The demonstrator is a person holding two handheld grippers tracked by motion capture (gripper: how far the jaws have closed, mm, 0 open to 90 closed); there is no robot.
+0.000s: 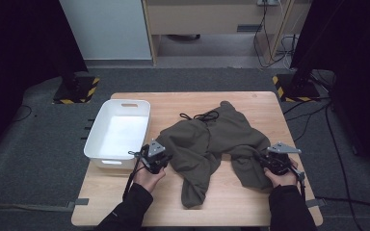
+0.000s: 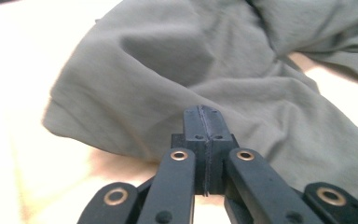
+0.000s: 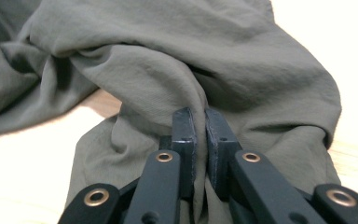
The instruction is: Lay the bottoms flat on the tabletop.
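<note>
We pinch the garment [image 1: 212, 142] right of the bin [image 1: 118, 130]: left gripper [image 2: 204, 122] clenched at its edge, right gripper [image 3: 199, 123] grasping a fold.

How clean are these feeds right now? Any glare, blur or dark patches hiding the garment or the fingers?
High view: dim, room edges nearly black, but the olive garment and white bin read clearly. Left gripper view: table blown out to pale glare, cloth soft and slightly blurred, fingers sharp. Right gripper view: fingers and pinched fold crisp, table overexposed at top right.
</note>
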